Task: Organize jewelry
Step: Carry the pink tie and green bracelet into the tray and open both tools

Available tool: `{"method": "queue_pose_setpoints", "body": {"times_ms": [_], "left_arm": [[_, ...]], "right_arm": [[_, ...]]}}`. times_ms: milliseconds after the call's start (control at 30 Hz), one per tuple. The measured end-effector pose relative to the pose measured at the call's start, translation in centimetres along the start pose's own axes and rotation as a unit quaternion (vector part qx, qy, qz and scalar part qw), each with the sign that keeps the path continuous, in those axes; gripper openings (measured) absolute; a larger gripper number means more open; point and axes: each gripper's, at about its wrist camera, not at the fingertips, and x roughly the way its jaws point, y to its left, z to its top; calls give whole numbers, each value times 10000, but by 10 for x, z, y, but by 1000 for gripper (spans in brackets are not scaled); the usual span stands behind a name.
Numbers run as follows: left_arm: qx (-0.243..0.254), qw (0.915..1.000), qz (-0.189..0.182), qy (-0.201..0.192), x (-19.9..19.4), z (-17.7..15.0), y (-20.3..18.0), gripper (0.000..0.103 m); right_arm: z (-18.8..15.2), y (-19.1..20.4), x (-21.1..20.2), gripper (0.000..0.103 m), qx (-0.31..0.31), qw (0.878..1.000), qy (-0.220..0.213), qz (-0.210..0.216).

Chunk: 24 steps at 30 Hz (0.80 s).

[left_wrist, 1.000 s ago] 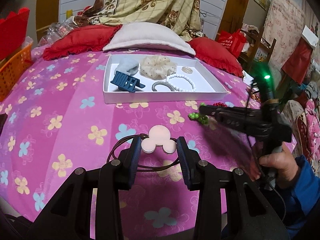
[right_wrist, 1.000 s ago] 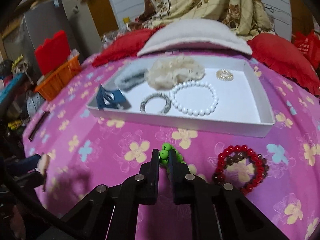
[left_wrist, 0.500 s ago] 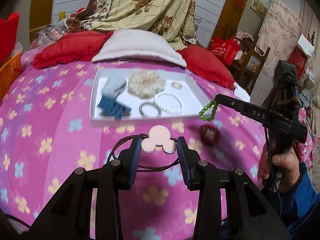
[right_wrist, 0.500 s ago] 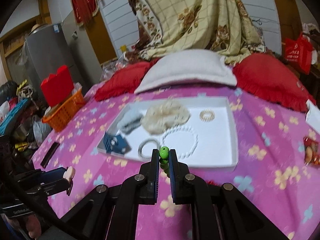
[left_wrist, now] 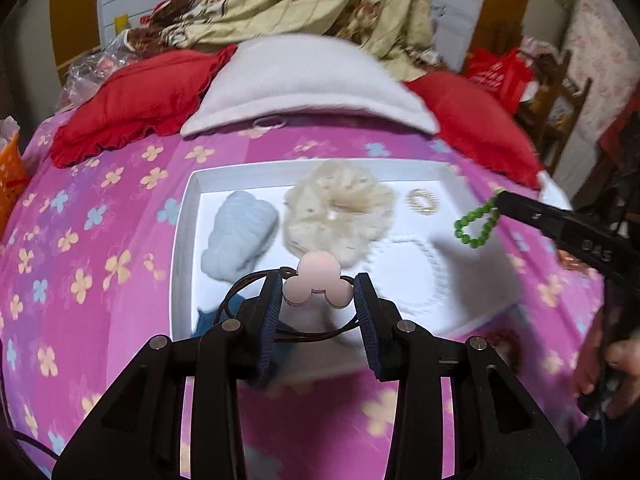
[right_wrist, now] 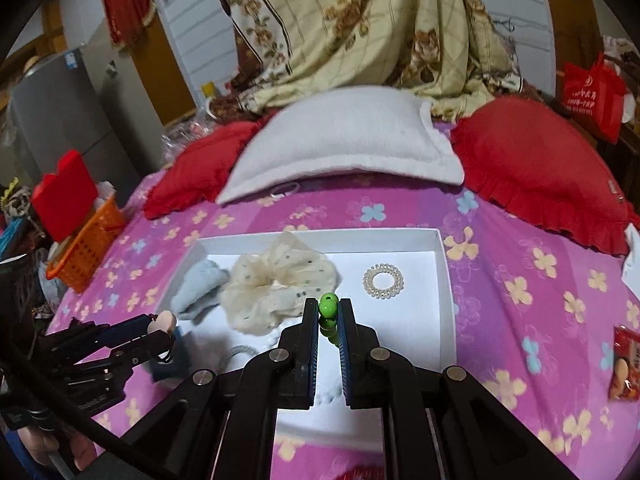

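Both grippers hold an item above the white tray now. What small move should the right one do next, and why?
Probably lower the right gripper a little and open it. It is shut on the green bead bracelet, which hangs over the white tray, near bare floor beside the small spiral hair tie. Releasing low should keep the beads inside.

A white pillow (right_wrist: 344, 140) lies between two red cushions (right_wrist: 536, 176) on the floral pink bed (right_wrist: 520, 264); an orange basket (right_wrist: 86, 240) sits left; a patterned quilt (right_wrist: 360, 28) hangs behind.
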Motion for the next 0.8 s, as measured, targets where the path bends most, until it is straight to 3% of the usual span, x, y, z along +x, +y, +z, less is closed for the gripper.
{"method": "queue_pose_setpoints", "body": {"times_ms": [133,333,367,433,467,500,733,767,800], "left_arm": [[-15,9996,182,192,28,3,6,36],[-166,9993,142,289,42,4,12,36],[-187,9994,132,262,41,3,13,37],[-203,9994,86,256,38,3,13,37],[-213,9994,66,254,36,3,13,37],[-225,9995,47,232,31,2,13,37],[6,9998,53,-217,-22,-8,-2,37],[57,9995,62,-310,-34,-12,-5,37],[97,9992,49,-396,-44,-18,-8,37]], "right_arm": [[3,-8,31,8,43,9996,218,-157],[0,-20,53,8,160,9987,360,-317],[-1,-20,53,10,121,9986,346,-369],[-1,-18,50,25,41,9985,288,-454],[-1,-17,45,37,-11,9986,218,-490],[-2,-16,40,39,-46,9985,160,-513],[-13,-12,-38,39,-349,9957,-516,-680],[-21,-8,-59,45,-495,9917,-788,-892],[-30,-5,-76,60,-640,9853,-1070,-1164]]}}
